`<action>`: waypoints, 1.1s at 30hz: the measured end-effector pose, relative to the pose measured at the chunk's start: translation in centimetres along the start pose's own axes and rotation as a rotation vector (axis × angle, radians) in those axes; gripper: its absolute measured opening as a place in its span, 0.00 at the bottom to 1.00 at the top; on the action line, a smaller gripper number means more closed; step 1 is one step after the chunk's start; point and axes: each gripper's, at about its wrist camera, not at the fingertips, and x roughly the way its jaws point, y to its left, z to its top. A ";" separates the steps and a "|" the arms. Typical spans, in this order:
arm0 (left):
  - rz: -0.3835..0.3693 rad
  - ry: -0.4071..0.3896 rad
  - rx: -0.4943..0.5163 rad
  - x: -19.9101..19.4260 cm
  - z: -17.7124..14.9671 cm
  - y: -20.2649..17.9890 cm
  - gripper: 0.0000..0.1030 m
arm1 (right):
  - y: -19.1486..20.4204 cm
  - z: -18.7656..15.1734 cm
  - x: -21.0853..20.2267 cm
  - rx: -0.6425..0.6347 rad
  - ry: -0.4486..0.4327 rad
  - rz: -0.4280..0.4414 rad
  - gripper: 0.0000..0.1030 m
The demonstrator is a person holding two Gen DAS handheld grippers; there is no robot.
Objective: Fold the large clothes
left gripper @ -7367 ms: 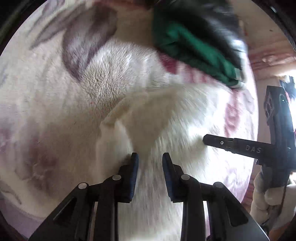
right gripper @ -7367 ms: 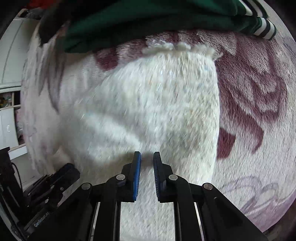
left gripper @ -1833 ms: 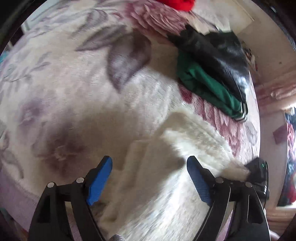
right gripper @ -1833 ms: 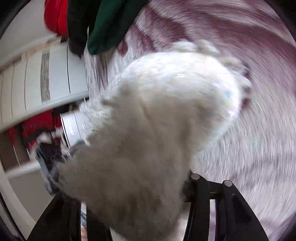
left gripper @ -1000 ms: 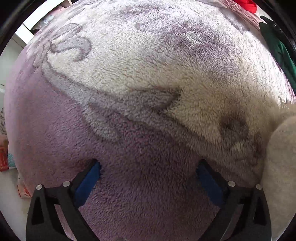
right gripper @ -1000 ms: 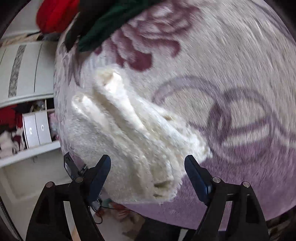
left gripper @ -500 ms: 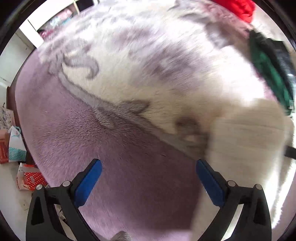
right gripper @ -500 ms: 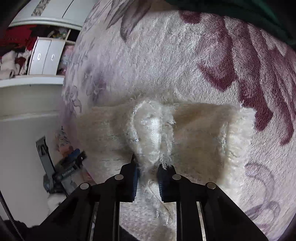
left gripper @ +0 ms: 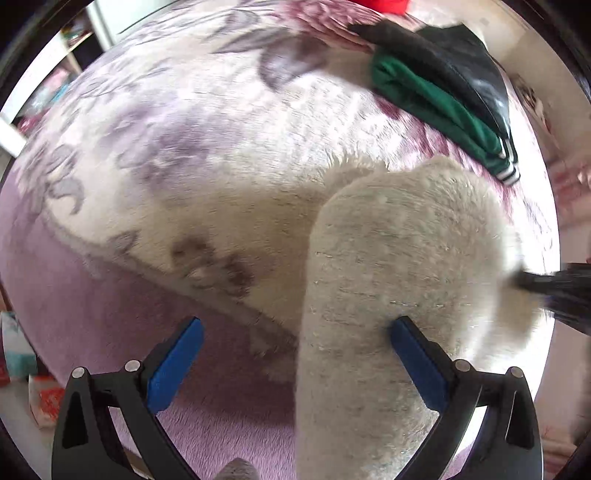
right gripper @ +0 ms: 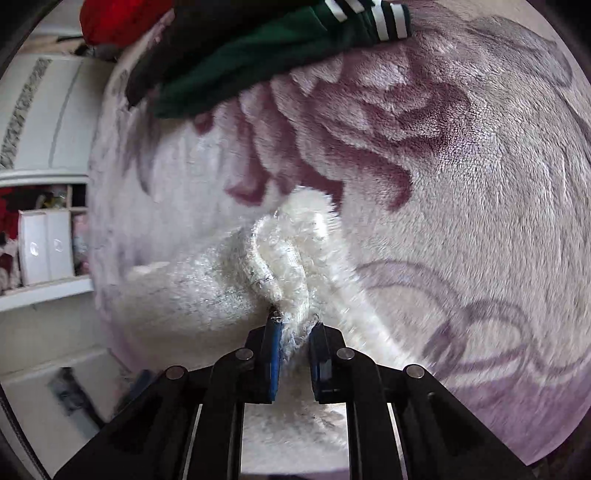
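A fluffy cream-white garment (left gripper: pixel 399 266) lies folded on the floral plush blanket (left gripper: pixel 207 155). My left gripper (left gripper: pixel 295 354) is open wide, its blue pads either side of the garment's near left edge, holding nothing. My right gripper (right gripper: pixel 293 328) is shut on a bunched edge of the white garment (right gripper: pixel 284 258) and lifts it a little off the blanket (right gripper: pixel 461 192). The right gripper's dark tip shows in the left wrist view (left gripper: pixel 554 284) at the garment's right side.
A green garment with striped cuffs (left gripper: pixel 439 107) and a black one (left gripper: pixel 454 62) lie stacked at the blanket's far side, with something red (left gripper: pixel 384 5) beyond. White shelves and boxes (right gripper: pixel 44 243) stand left of the bed. Packets lie on the floor (left gripper: pixel 22 373).
My left gripper has swung right, so the white garment now sits between its open pads. My right gripper stays shut on the garment's edge and has shifted it, with the green garment now nearer.
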 end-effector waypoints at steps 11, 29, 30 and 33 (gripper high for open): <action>0.012 0.029 -0.025 1.9 0.1 2.5 1.00 | 0.6 1.0 1.4 -0.080 0.058 0.092 0.67; -0.040 0.004 -0.120 -1.2 0.5 5.7 1.00 | 2.6 -4.9 3.6 -0.123 0.101 -0.020 0.15; -0.045 0.005 -0.105 -0.6 1.5 5.3 1.00 | 3.0 -4.9 3.7 -0.132 0.100 -0.025 0.15; -0.050 0.066 -0.077 3.3 3.3 4.6 1.00 | 3.1 -4.5 5.1 -0.153 0.083 -0.078 0.17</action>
